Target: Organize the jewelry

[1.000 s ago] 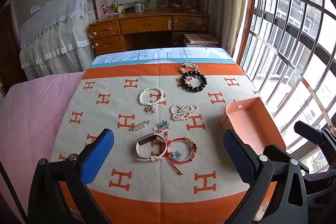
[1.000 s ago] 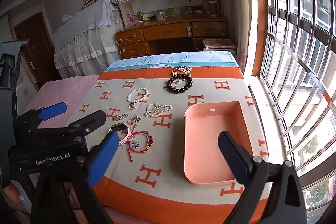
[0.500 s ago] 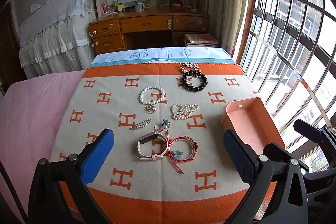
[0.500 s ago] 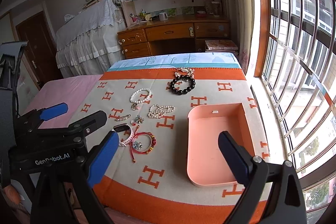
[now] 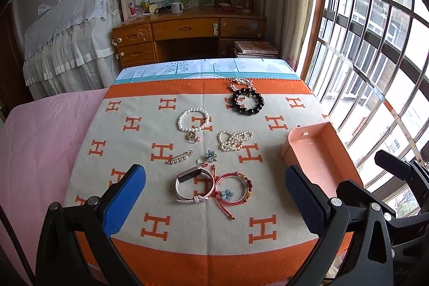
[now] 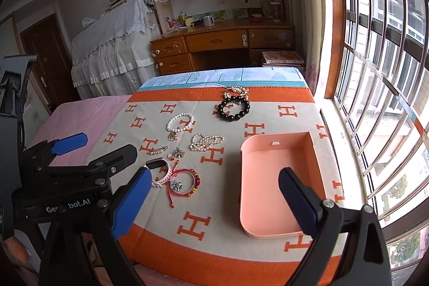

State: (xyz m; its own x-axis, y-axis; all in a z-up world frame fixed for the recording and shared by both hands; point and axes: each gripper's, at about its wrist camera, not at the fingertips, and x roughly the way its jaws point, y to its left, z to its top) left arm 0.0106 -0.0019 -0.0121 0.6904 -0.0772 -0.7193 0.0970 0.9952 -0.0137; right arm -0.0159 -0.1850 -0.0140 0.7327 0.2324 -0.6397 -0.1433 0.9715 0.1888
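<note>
2 grippers agape; pink tray (image 6: 316, 160) long axis toward desk (image 6: 222, 42).

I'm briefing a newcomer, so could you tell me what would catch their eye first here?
The orange-and-cream H-patterned blanket, strewn with jewelry: a black bead bracelet at its far end, a red cord bracelet nearest. At its window side sits an empty pink tray, between the open right gripper's fingers.

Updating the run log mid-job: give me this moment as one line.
stage: pre-grasp | left gripper: open, empty | right gripper: open, empty | pink tray: empty | jewelry on blanket: untouched | nearest: pink watch band, red cord bracelet
</note>
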